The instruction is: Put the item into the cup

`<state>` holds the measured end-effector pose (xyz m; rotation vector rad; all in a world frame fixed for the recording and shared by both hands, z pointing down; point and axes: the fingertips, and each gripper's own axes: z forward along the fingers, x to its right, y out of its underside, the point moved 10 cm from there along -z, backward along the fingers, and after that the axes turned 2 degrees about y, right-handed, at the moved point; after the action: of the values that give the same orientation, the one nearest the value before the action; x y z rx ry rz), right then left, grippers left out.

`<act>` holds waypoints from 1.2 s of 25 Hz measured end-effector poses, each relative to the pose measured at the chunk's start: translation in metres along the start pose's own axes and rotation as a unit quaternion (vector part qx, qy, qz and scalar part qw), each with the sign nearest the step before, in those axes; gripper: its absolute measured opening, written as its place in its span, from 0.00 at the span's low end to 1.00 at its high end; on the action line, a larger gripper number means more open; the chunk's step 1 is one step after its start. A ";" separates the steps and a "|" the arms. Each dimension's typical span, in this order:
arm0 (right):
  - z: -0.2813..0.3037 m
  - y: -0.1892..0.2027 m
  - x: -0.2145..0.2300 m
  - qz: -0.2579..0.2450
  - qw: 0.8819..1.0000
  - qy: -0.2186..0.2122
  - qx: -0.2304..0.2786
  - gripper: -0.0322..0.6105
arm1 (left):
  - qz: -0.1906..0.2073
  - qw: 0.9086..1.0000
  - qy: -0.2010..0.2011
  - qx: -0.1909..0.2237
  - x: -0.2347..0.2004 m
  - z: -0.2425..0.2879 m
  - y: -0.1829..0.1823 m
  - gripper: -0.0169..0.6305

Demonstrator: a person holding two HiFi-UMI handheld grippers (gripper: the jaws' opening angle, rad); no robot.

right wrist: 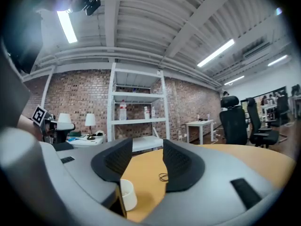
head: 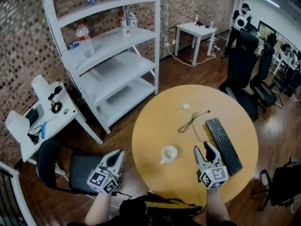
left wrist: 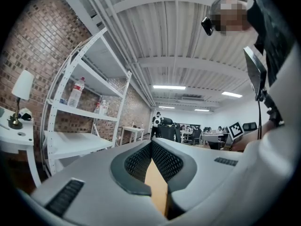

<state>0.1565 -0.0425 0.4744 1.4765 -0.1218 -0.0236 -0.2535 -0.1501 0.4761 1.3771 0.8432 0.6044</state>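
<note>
Round table (head: 155,126), right gripper (head: 203,148) beside cup (head: 169,153), jaws apart, empty, left gripper (head: 116,155) off-edge, jaws together.

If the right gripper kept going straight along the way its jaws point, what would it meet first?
Probably the black cable lying on the table, ahead between the open jaws of the right gripper. The cup sits left of that line. Height is unclear: it might pass over the cable.
</note>
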 end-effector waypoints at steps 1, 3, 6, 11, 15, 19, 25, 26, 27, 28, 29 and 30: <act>-0.014 -0.004 0.009 0.008 1.000 0.020 0.010 0.37 | -0.001 1.000 0.012 0.004 0.005 0.008 -0.002 0.02; -0.044 -0.008 0.027 0.024 0.998 0.055 0.025 0.34 | 0.001 0.999 0.039 0.007 0.017 0.027 -0.004 0.02; -0.089 -0.007 0.048 0.053 0.993 0.101 0.041 0.29 | 0.003 0.997 0.079 0.005 0.040 0.054 -0.004 0.02; -0.149 0.000 0.060 0.082 0.983 0.153 0.054 0.26 | -0.045 0.988 0.143 0.029 0.077 0.086 0.001 0.02; -0.179 0.000 0.071 0.093 0.977 0.179 0.064 0.22 | -0.057 0.986 0.153 0.030 0.098 0.103 0.004 0.02; -0.203 -0.002 0.081 0.085 0.975 0.196 0.067 0.17 | -0.028 0.985 0.170 0.011 0.125 0.119 0.011 0.02; -0.213 0.002 0.085 0.081 0.974 0.200 0.061 0.06 | -0.019 0.983 0.180 0.002 0.143 0.128 0.013 0.02; -0.213 0.001 0.085 0.080 0.975 0.198 0.059 0.06 | -0.021 0.983 0.181 0.001 0.144 0.128 0.014 0.02; -0.212 0.001 0.086 0.078 0.976 0.196 0.056 0.06 | -0.023 0.983 0.180 0.000 0.144 0.128 0.015 0.02; -0.212 0.001 0.087 0.075 0.977 0.192 0.055 0.06 | -0.027 0.984 0.179 0.000 0.144 0.128 0.015 0.02; -0.211 0.002 0.087 0.072 0.978 0.187 0.054 0.06 | -0.031 0.984 0.177 0.001 0.144 0.127 0.016 0.02; -0.210 0.001 0.088 0.069 0.979 0.184 0.054 0.06 | -0.033 0.984 0.174 0.002 0.143 0.127 0.016 0.02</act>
<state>0.2639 0.1581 0.4625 1.5535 0.0763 0.3736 -0.0656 -0.1093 0.4670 1.2591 1.1657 0.8058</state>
